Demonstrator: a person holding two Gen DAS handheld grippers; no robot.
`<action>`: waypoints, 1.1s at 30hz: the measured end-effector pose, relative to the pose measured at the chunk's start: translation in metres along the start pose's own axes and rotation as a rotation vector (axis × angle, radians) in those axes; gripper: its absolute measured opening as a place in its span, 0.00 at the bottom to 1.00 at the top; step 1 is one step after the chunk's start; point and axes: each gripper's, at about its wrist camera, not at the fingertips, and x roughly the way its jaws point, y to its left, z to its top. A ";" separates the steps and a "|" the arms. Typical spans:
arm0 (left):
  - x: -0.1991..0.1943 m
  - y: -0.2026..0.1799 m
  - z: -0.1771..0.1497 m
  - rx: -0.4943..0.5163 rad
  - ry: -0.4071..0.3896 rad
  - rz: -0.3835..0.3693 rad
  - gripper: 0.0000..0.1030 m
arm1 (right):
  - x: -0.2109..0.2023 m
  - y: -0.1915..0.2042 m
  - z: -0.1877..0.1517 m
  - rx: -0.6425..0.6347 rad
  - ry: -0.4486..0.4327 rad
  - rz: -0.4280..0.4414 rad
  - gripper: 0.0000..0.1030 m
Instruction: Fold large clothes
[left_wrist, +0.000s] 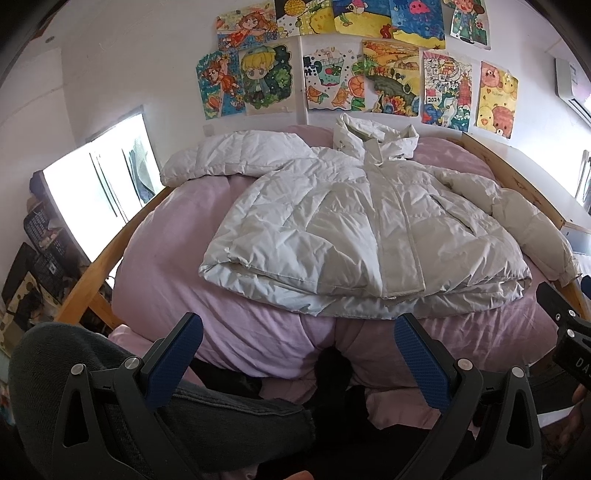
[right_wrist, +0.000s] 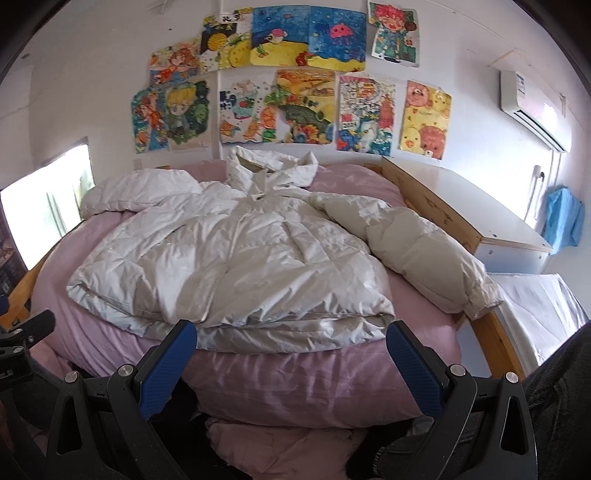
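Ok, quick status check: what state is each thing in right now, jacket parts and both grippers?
Jacket: spread flat on the bed, front up, closed, unfolded.
Left sleeve: stretched outward.
Right sleeve: angled down beside the body.
Hood: lying toward the wall.
Left gripper: jaws open, empty.
Right gripper: jaws open, empty.

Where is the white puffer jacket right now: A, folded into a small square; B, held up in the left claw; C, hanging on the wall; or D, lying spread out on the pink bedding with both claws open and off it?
D: the white puffer jacket lies spread front-up on the pink bedding, while the left claw and the right claw gape open short of its hem.
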 end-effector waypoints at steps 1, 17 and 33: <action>0.001 -0.001 0.000 0.000 -0.002 0.000 0.99 | 0.000 -0.001 0.000 0.006 0.001 -0.008 1.00; -0.004 -0.012 0.052 0.078 -0.027 -0.085 0.99 | 0.005 -0.030 0.022 0.114 0.051 -0.010 1.00; 0.094 -0.106 0.249 0.197 -0.007 -0.296 0.99 | 0.084 -0.162 0.034 0.679 0.024 -0.128 1.00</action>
